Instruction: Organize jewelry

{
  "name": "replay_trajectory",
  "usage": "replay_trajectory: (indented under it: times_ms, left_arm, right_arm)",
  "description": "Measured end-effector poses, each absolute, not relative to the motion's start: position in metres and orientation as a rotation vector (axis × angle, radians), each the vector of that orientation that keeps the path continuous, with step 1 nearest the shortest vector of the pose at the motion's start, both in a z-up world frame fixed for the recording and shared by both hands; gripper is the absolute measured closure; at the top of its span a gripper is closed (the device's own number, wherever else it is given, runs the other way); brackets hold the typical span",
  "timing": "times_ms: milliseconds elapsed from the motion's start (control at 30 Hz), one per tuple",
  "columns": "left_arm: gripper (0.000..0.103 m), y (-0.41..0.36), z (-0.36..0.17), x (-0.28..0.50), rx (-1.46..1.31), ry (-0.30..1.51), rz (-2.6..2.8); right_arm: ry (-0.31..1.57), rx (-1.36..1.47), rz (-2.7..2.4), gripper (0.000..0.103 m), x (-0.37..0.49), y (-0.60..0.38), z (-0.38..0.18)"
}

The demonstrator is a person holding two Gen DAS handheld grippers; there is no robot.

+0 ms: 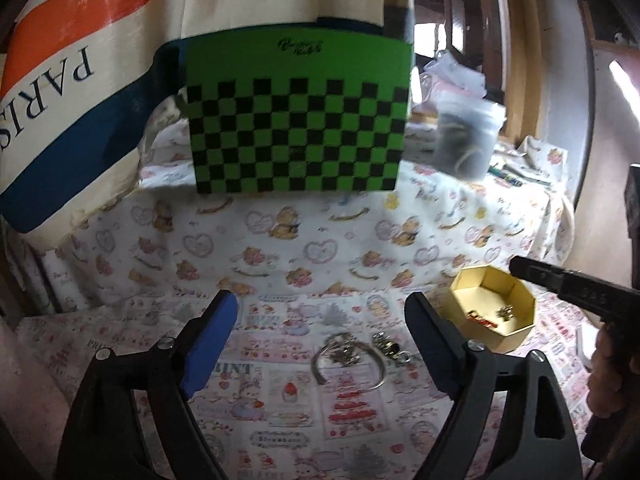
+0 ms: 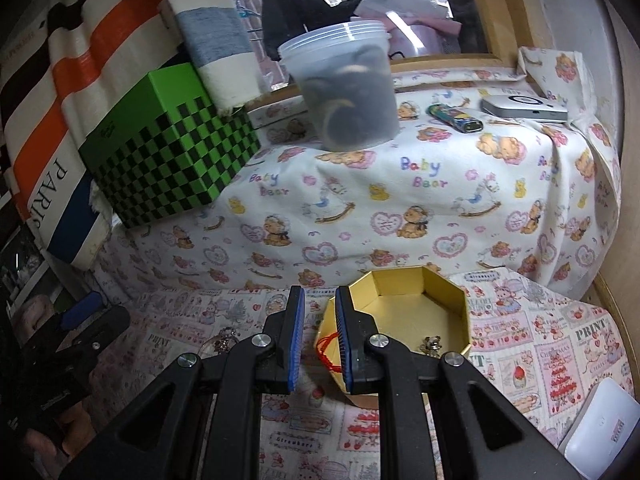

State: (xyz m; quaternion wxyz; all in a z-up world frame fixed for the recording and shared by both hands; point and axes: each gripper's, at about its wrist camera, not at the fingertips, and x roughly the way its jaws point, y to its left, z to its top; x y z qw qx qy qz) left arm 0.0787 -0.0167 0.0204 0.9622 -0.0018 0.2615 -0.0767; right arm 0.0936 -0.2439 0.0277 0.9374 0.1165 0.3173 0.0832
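Note:
A gold octagonal box (image 1: 494, 312) sits on the patterned cloth; it also shows in the right wrist view (image 2: 404, 312). Inside it lie a red cord bracelet (image 1: 482, 319) and a small metal charm (image 2: 431, 344). A silver bangle with charms (image 1: 347, 358) and a small cluster of rings (image 1: 387, 344) lie on the cloth between the fingers of my left gripper (image 1: 320, 312), which is open and empty above them. My right gripper (image 2: 319, 308) hovers at the box's left rim, its jaws a narrow gap apart, holding nothing; the red cord (image 2: 326, 354) shows between them.
A green and black checkered box (image 1: 298, 120) stands at the back on a raised ledge, with a striped PARIS bag (image 1: 68, 92) to its left. A clear plastic tub (image 2: 344, 92), a lighter (image 2: 454, 117) and a white device (image 2: 524, 107) sit on the ledge.

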Motion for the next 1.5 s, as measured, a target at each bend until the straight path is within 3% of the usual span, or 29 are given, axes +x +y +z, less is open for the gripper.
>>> replay_trajectory:
  times_ms: [67, 267, 367, 500, 633, 800, 933, 1133, 1233, 1267, 1333, 1500]
  left_arm:
    - [0.018, -0.016, 0.017, 0.080, 0.023, 0.537, -0.129]
    - [0.017, -0.006, 0.010, 0.088, -0.005, 0.588, -0.082]
    - [0.017, -0.003, 0.003, 0.096, -0.012, 0.636, -0.058]
    - [0.017, -0.002, -0.009, 0.105, -0.011, 0.710, -0.028]
    - [0.017, -0.002, -0.022, 0.114, -0.004, 0.785, 0.008]
    - [0.017, -0.001, -0.031, 0.117, -0.010, 0.821, -0.004]
    - [0.018, -0.002, -0.037, 0.121, -0.028, 0.842, -0.031]
    - [0.044, -0.016, -0.046, 0.127, -0.047, 0.869, -0.169]
    - [0.042, -0.031, -0.048, 0.126, -0.015, 0.869, -0.255]
    - [0.033, -0.038, -0.048, 0.126, 0.018, 0.872, -0.265]
    - [0.028, -0.049, -0.050, 0.126, 0.082, 0.858, -0.244]
    - [0.028, -0.062, -0.063, 0.140, 0.099, 0.913, -0.256]
  right_arm:
    - [0.648, 0.233, 0.170, 0.072, 0.094, -0.241, 0.026]
    - [0.662, 0.228, 0.172, 0.069, 0.095, -0.236, 0.023]
    - [0.664, 0.216, 0.160, 0.052, 0.096, -0.233, 0.021]
    - [0.660, 0.191, 0.156, 0.049, 0.095, -0.229, 0.020]
    - [0.650, 0.188, 0.149, 0.037, 0.094, -0.229, 0.020]
    - [0.657, 0.193, 0.147, 0.029, 0.096, -0.230, 0.018]
    - [0.663, 0.187, 0.144, 0.029, 0.097, -0.228, 0.017]
    - [0.668, 0.166, 0.139, 0.029, 0.098, -0.226, 0.014]
    - [0.674, 0.166, 0.137, 0.029, 0.098, -0.226, 0.014]
    - [0.675, 0.166, 0.137, 0.029, 0.099, -0.226, 0.013]
    - [0.675, 0.166, 0.133, 0.029, 0.099, -0.226, 0.013]
    - [0.678, 0.165, 0.126, 0.029, 0.100, -0.227, 0.013]
